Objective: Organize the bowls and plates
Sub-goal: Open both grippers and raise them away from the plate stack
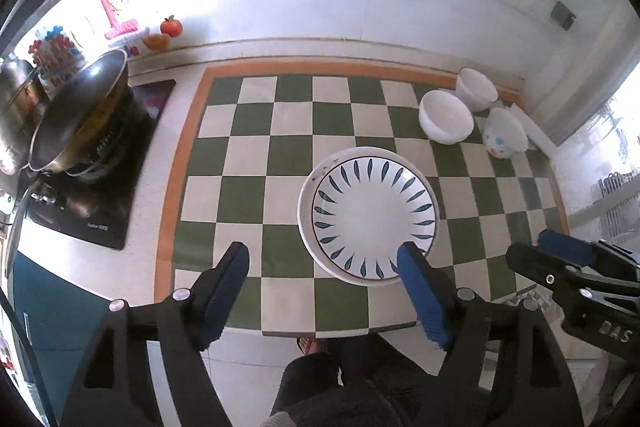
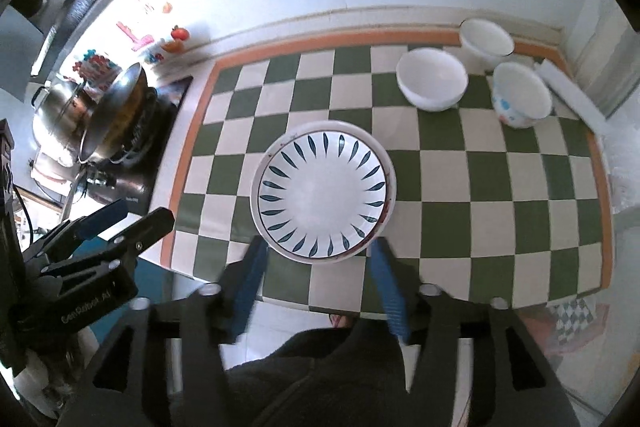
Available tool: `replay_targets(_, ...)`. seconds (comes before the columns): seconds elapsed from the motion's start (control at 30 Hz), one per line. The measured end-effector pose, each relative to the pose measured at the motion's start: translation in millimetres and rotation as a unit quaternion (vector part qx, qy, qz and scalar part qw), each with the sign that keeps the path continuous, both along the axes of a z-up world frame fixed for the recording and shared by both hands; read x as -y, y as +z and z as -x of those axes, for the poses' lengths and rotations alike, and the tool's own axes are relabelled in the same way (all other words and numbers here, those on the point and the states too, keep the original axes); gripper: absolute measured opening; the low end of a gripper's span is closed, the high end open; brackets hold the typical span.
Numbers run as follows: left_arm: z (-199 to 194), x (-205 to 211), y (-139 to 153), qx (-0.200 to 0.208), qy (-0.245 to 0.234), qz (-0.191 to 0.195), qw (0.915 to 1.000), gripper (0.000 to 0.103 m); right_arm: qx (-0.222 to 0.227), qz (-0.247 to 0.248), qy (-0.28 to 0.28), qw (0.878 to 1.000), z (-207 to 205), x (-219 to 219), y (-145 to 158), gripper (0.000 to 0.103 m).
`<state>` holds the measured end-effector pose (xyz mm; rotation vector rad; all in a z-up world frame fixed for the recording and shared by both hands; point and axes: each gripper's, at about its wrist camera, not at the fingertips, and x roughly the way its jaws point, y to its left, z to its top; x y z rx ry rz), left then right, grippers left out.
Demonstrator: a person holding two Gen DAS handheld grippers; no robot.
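Nearest item, bottom of the left wrist frame: my left gripper (image 1: 324, 259), black arms with blue pads, fingers spread wide and holding nothing; its right-hand fingertip (image 1: 408, 255) overlaps the near rim of the plates in that view, contact not determinable. Bottom of the right wrist frame: my right gripper (image 2: 320, 247), blurred, fingers likewise apart and empty, tips at the near rim of the same stack. Centre of both frames: patterned plate (image 1: 374, 213), white with dark blue leaf marks radiating round the rim, sitting on a larger plain white plate (image 1: 306, 203) whose edge shows at the left. Both lie on a green-and-cream checked mat (image 1: 248, 155) with an orange border. Upper right of the mat: three bowls grouped closely — a plain white bowl (image 1: 446, 117) nearest the plates, a second white bowl (image 1: 476, 89) behind it by the wall, and a bowl with blue dots (image 1: 502, 133) furthest right. Left edge of the frame: steel wok (image 1: 76, 111) tilted on a black stove (image 1: 92, 195), a steel pot (image 2: 60, 107) behind it. Upper left, against the white wall: a red tomato (image 1: 171, 26).
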<state>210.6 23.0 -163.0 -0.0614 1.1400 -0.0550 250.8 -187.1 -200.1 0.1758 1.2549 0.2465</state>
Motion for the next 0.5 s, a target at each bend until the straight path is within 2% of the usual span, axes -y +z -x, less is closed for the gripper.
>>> replay_targets(0.03,5,-1,3,0.002,-0.002,0.004,1.0000,0.085,0.005,0.001,-0.002,1.000,5,0,6,0.072)
replay_targets(0.1,12,0,6,0.004,-0.006,0.008,0.9999,0.092,0.014,0.002,-0.008,1.000,16,1,15,0.082)
replay_targets(0.23,23,2,11,0.008,-0.012,0.008,0.9999,0.092,0.025,0.018,-0.018,0.999,33,1,27,0.086)
replay_targets(0.33,29,2,13,0.008,-0.013,0.014,0.9998,0.092,0.026,0.012,-0.026,0.999,43,2,33,0.088)
replay_targets(0.5,36,3,12,0.005,-0.017,0.015,0.9997,0.092,0.020,0.010,-0.034,0.999,50,3,31,0.088)
